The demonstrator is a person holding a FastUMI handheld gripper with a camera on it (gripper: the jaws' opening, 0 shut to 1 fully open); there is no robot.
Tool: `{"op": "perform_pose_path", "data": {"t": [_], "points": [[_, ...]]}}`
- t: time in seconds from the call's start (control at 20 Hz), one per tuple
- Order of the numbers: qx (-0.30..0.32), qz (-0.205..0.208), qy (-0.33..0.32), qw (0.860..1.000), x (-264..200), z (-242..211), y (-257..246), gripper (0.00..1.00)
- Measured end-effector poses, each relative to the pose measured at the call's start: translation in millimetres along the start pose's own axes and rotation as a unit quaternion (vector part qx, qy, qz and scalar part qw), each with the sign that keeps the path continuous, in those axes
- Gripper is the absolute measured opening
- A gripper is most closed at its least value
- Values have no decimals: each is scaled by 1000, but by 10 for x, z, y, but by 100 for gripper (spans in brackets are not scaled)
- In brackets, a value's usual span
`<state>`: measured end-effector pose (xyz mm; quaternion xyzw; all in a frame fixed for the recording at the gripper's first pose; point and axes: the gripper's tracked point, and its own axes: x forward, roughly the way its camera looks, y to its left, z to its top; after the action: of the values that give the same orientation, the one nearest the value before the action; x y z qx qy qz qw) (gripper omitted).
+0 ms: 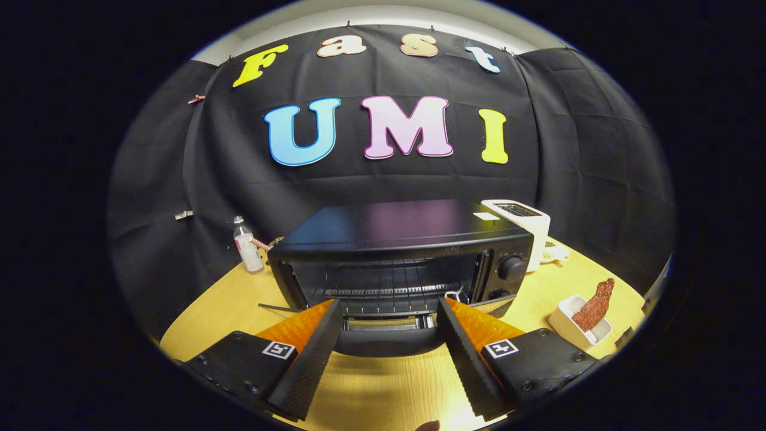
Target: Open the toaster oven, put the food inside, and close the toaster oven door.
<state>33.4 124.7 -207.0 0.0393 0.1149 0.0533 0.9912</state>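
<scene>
Oven with door lowered for loading, seen at 12 o'clock past fingers spread and empty; food propped in dish at 2 o'clock.

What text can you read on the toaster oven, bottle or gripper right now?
Nothing legible on any item.
The white sticker on the toaster oven top: too small to read.
The bottle label: blurred.
Markings by the knob: too small.
The square markers on the gripper: patterns, not words; its fingers are open, flanking the lowered oven door.
</scene>
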Motion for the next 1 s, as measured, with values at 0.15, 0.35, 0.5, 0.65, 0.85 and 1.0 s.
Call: {"op": "perform_pose_path", "data": {"t": [0.15,0.35,0.5,0.65,0.85,1.0], "points": [[-1,3,16,1000,-111,-169,-17,98],[-10,8,42,999,-249,-417,-44,98],[-25,10,60,998,-342,-625,-50,98],[-19,12,101,995,-391,-903,-84,98],[-13,5,136,991,-377,-1116,-183,98],[-21,10,137,990,-391,-1115,-203,96]]}}
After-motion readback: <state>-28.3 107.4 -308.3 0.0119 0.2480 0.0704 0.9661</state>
